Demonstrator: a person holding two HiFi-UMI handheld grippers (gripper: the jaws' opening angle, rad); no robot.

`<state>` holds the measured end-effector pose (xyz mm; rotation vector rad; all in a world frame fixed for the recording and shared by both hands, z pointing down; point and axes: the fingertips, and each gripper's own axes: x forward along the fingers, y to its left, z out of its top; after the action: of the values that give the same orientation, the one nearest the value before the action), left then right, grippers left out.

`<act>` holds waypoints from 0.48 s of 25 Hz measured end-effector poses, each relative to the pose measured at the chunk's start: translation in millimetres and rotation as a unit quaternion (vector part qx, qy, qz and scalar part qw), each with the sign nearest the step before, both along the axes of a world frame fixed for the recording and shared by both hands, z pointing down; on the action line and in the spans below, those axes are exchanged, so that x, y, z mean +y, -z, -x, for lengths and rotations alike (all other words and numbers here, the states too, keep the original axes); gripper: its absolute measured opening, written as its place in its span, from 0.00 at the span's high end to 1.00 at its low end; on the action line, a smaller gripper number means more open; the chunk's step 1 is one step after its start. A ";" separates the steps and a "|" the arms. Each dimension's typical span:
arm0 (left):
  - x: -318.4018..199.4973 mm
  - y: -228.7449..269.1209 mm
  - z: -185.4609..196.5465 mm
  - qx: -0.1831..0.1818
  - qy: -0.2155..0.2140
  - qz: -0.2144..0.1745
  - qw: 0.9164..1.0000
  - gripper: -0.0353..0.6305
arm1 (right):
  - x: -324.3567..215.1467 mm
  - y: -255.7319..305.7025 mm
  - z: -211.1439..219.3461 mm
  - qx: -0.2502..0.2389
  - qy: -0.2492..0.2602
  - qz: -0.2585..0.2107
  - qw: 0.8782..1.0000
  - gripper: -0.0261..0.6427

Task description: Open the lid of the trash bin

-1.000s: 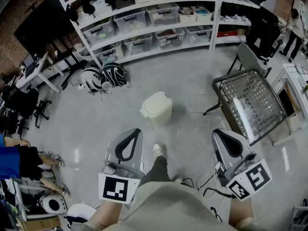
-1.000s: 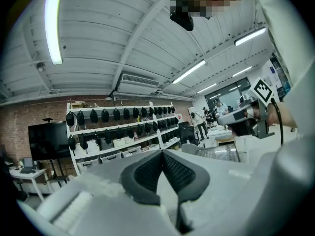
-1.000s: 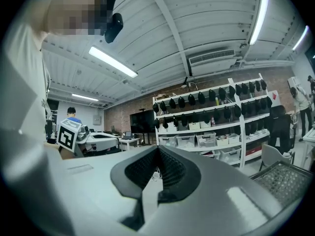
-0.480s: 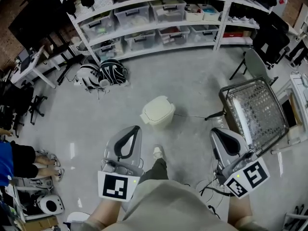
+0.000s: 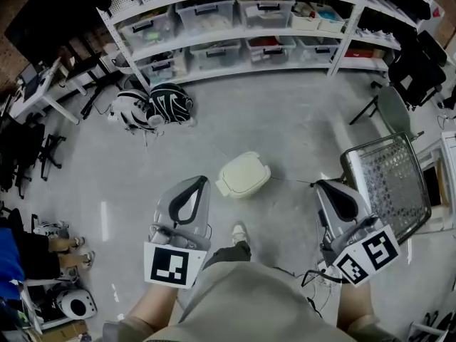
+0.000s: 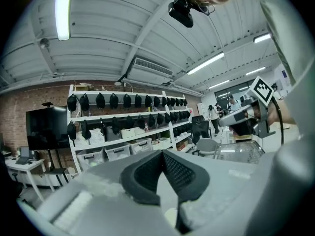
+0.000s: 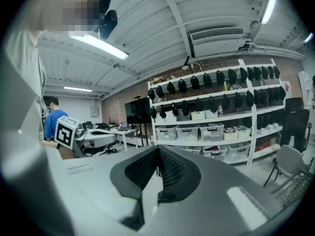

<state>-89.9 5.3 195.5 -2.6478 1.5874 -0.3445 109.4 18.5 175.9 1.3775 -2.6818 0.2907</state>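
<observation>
A cream trash bin stands on the grey floor just ahead of my foot, its lid down. My left gripper is held to the bin's near left, a short way from it, jaws shut with nothing in them. My right gripper hangs further off to the bin's right, also shut and holding nothing. Both gripper views point up across the room: the left gripper and the right gripper show their padded tips meeting, and the bin is out of sight in both.
White shelving with plastic boxes runs along the far wall. Black-and-white bags lie on the floor at the left. A wire mesh rack stands close on the right, with a cable running to it. Desks and chairs line the left side.
I have stepped forward: the bin now sits lower in the head view, closer to my feet and nearly level with the gripper tips. Both grippers stay shut.
</observation>
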 end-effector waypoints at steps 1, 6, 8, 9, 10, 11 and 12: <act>-11.0 -1.2 5.8 0.001 0.000 0.001 1.000 0.94 | -11.1 -1.1 4.5 0.002 -0.001 0.000 1.000 0.96; -50.6 -7.8 34.6 0.001 0.010 0.005 1.000 0.94 | -52.4 -8.8 27.3 0.006 0.002 0.007 1.000 0.96; -60.3 -10.2 43.9 0.000 0.017 0.007 1.000 0.94 | -64.0 -11.4 34.0 0.008 0.006 0.012 1.000 0.96; -64.4 -11.8 47.4 0.000 0.020 0.008 1.000 0.94 | -69.2 -12.9 36.4 0.009 0.009 0.015 1.000 0.96; -68.4 -13.2 50.5 -0.001 0.023 0.009 1.000 0.94 | -74.6 -14.6 38.6 0.011 0.013 0.017 1.000 0.96; -72.3 -14.5 53.4 -0.001 0.027 0.011 1.000 0.94 | -80.0 -16.2 40.5 0.012 0.016 0.020 1.000 0.96; -75.9 -15.5 56.2 -0.001 0.030 0.012 0.999 0.94 | -85.4 -18.1 42.4 0.014 0.019 0.022 0.999 0.96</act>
<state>-146.0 -70.6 211.0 -2.6206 1.6764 -0.3700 67.0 -66.9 193.9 1.3085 -2.6591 0.3233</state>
